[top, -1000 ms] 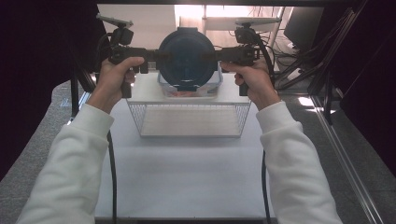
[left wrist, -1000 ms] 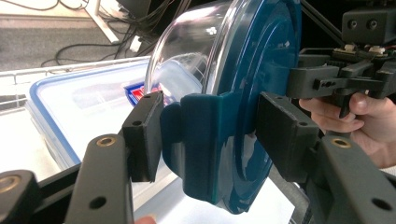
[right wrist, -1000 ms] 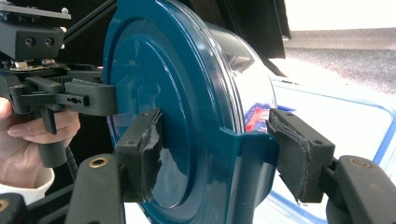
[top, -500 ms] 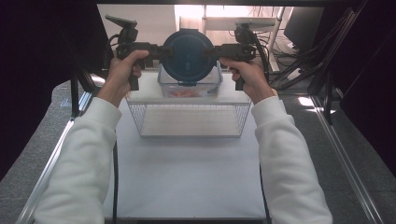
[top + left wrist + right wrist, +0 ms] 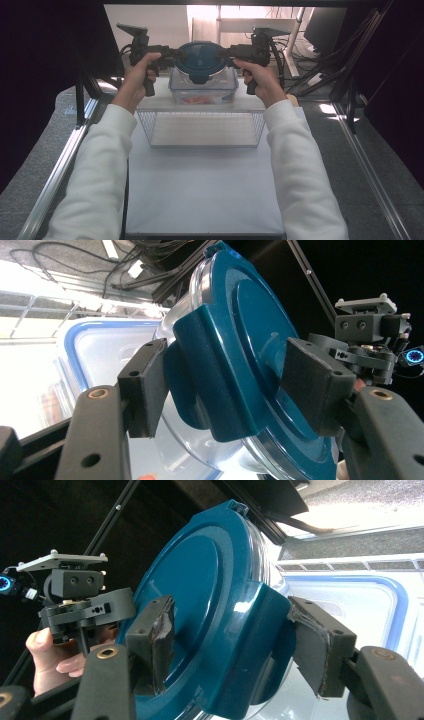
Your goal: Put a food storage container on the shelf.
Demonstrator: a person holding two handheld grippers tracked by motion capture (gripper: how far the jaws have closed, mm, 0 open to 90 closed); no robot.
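The left gripper (image 5: 167,54) is coming in from the left side of a round container (image 5: 201,61) with a dark blue lid (image 5: 260,340). Its two black jaws are sitting on either side of a blue clip (image 5: 215,385) on the lid's edge. They have just been opening a little wider, with the clip between them. One pad looks like it is touching the lid and the other looks a tiny bit off the clip, but it is hard to be sure, so I cannot tell if it is squeezing.

The right gripper (image 5: 231,51) is reaching in from the other side. Its jaws are standing about halfway open around the clip (image 5: 255,645) on that side. Both pads look pressed against the blue plastic, so it seems to be holding on.

The round container is being held up in the air between the two grippers, just above a clear box with a blue rim (image 5: 202,90). Something orange is lying inside that box. A wire basket (image 5: 202,129) is standing just in front of the box, on a white table (image 5: 200,190). The person's white sleeves (image 5: 95,165) are reaching in from the bottom.
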